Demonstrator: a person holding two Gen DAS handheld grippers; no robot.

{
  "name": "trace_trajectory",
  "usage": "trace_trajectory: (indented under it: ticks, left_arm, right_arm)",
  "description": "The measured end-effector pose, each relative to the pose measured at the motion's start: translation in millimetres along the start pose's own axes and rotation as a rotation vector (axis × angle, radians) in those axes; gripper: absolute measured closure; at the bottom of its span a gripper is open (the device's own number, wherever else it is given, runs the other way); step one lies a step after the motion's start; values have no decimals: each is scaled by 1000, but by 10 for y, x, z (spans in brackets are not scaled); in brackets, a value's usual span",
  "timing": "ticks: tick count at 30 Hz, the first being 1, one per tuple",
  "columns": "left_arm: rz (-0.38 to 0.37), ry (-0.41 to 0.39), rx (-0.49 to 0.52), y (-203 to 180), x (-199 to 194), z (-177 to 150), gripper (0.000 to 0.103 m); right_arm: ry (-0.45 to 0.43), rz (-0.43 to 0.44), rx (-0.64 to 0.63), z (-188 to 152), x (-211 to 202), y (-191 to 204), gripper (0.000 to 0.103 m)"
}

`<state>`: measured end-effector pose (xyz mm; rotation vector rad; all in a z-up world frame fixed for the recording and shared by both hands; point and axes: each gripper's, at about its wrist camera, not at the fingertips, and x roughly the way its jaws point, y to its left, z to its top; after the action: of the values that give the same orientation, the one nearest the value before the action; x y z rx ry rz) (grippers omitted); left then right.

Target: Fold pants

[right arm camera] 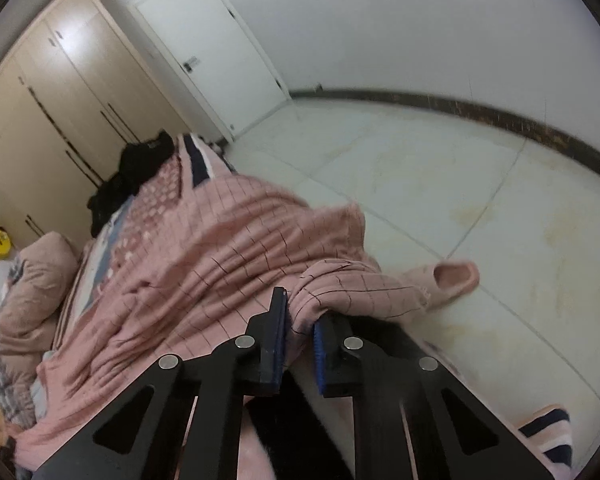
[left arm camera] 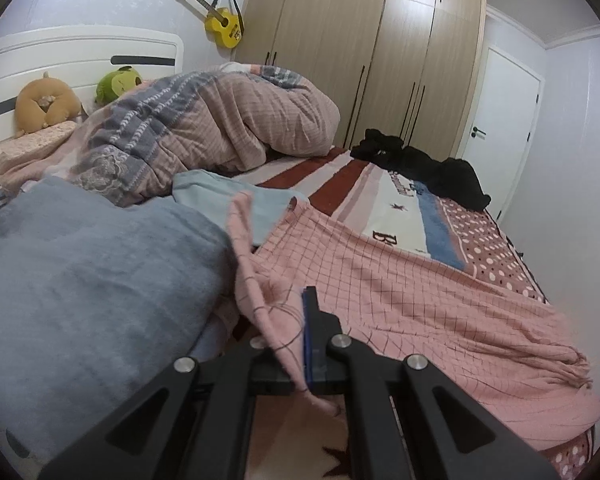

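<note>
Both grippers, left (left arm camera: 300,320) and right (right arm camera: 300,316), are clenched on my pink pants (left arm camera: 400,280), spread over the bed's (left arm camera: 500,232) near edge.

a tall wood-grain wardrobe (left arm camera: 364,60) fills the far wall of a pale-walled bedroom. just left of the wardrobe a yellow guitar (left arm camera: 220,20) hangs on the wall; further left stands a white headboard (left arm camera: 80,60). right of the wardrobe is a white door (left arm camera: 504,120). beyond it, pale floor tiles (right arm camera: 440,184) meet a dark skirting board (right arm camera: 500,112).
</note>
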<state>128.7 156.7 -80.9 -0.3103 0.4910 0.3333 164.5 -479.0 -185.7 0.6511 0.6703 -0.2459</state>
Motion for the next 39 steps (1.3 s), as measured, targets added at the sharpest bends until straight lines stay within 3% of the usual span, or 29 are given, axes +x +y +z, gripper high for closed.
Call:
trace_trajectory:
  ticks: [16,22,25,27,30,35,39]
  left_arm:
    - [34,-95,-34,379,-731,49,102]
    - [31,-46,10,390,-717,-49,102]
    - [40,-44,15,369,-708,-75,102]
    - [46,-45,7,379,-700,-68,102]
    - [52,-44,-5,387,-669,-41,102]
    - [65,-65,-20,356,-644,22,102]
    - [76,-75,-27,354,-644,85,102]
  right_arm:
    - [-62,120,-56,-168,-982,-4,98]
    - [23,102,-103,-365,-982,-69,95]
    - [75,88,-90,-425,-884,-215,75]
    - [84,83,-54,-413,-842,-358,55]
    - [69,55,-25,-365,-828,-534,49]
    - [221,95,41,-288,-498,-750,48]
    - [226,97,75,-272,-348,-822,38]
